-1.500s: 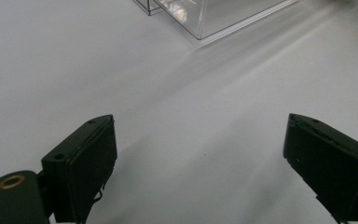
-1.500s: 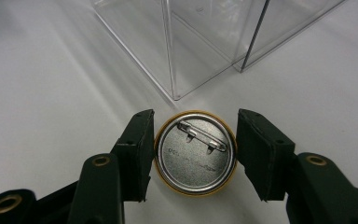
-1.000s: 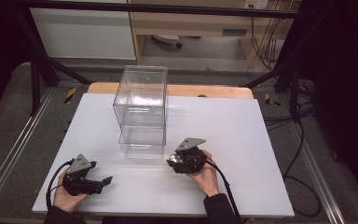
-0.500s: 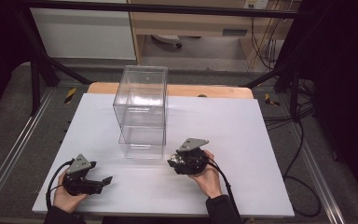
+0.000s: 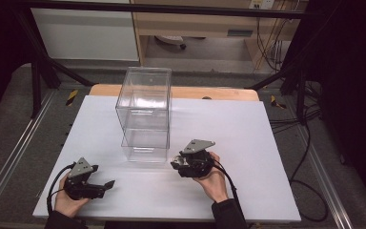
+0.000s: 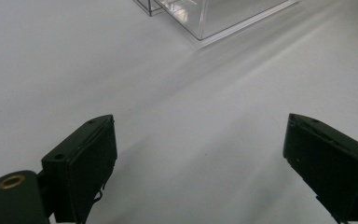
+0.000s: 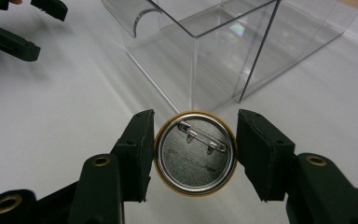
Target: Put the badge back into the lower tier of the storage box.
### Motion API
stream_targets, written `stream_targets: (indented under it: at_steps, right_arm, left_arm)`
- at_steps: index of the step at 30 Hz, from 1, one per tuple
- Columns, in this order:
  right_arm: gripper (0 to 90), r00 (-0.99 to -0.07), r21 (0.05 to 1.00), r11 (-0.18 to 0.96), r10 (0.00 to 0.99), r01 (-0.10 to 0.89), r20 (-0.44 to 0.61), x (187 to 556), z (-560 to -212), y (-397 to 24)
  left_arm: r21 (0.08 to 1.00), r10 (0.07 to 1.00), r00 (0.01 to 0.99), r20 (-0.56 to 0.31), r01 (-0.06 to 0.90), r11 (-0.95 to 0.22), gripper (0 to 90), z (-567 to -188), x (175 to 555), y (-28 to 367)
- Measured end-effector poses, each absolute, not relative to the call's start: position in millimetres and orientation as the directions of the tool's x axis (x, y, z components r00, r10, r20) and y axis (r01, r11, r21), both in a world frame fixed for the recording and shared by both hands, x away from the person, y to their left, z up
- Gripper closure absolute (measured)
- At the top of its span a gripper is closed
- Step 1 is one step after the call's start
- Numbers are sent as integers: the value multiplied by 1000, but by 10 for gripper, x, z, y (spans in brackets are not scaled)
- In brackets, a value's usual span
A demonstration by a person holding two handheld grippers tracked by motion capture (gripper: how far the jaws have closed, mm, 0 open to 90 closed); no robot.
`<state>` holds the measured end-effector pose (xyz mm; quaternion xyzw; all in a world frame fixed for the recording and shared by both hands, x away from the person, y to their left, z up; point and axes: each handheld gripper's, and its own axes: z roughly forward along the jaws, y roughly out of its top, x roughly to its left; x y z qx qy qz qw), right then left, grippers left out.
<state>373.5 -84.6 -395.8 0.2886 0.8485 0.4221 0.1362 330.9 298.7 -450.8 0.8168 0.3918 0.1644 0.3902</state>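
Note:
My right gripper [image 5: 178, 162] [image 7: 195, 150] is shut on a round pin badge [image 7: 196, 156] with a gold rim. The badge's metal back and safety pin face the right gripper view. The badge [image 5: 177, 159] hangs just off the lower right corner of a tall clear plastic box [image 5: 144, 114] [image 7: 223, 51] that stands mid-table in two stacked tiers. My left gripper [image 5: 103, 186] [image 6: 200, 158] rests near the front left of the table, open, with bare white surface between its jaws. The left gripper [image 7: 14, 28] is also at the top left of the right gripper view.
A white board [image 5: 267, 143] covers the table, with a strip of wood [image 5: 219, 93] along its far edge. Black frame bars and cables [image 5: 310, 157] flank the right side. The box's corner [image 6: 205, 14] lies ahead of the left gripper.

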Motion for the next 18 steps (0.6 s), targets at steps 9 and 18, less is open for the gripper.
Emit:
stream_targets:
  at_steps: [9, 18]
  right_arm:
    - [482, -804, 806, 473, 595, 357, 7, 3719, -3827, -820]
    - [482, -807, 816, 466, 591, 343, 2, 3726, -3693, -784]
  left_arm:
    - [766, 768, 639, -37, 512, -389, 92, -4508, 3310, 2985]
    - [766, 768, 639, -38, 512, -388, 93, -4508, 3310, 2984]
